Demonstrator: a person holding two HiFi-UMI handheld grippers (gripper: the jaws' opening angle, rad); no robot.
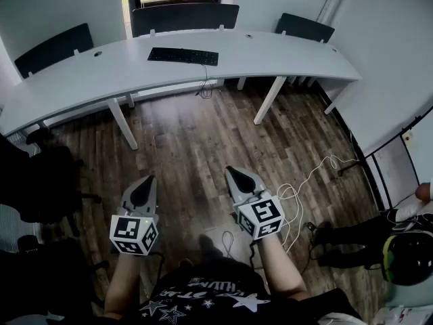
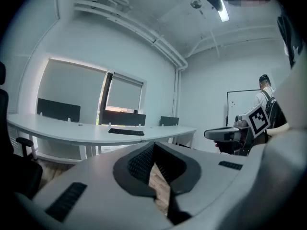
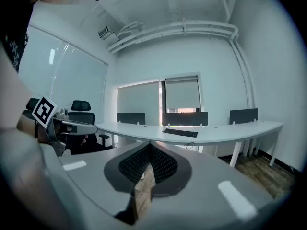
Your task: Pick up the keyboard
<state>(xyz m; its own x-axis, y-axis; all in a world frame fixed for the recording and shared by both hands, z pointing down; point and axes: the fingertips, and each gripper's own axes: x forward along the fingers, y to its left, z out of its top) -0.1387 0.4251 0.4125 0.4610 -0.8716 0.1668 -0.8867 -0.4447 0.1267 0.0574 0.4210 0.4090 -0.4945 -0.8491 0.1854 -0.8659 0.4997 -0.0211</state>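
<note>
A black keyboard (image 1: 183, 56) lies flat on the long white curved desk (image 1: 101, 66) at the far side of the room. It also shows small in the left gripper view, keyboard (image 2: 126, 132), and in the right gripper view, keyboard (image 3: 181, 132). My left gripper (image 1: 143, 185) and right gripper (image 1: 237, 176) hover side by side over the wooden floor, well short of the desk. Both are shut with nothing between their jaws and point roughly toward the desk.
Dark partition panels (image 1: 185, 17) stand along the desk's back edge. A black office chair (image 1: 40, 181) sits at the left. White cables (image 1: 304, 188) trail over the floor at the right, near another person's legs (image 1: 358, 232). A keyboard cord (image 1: 205, 87) hangs off the desk.
</note>
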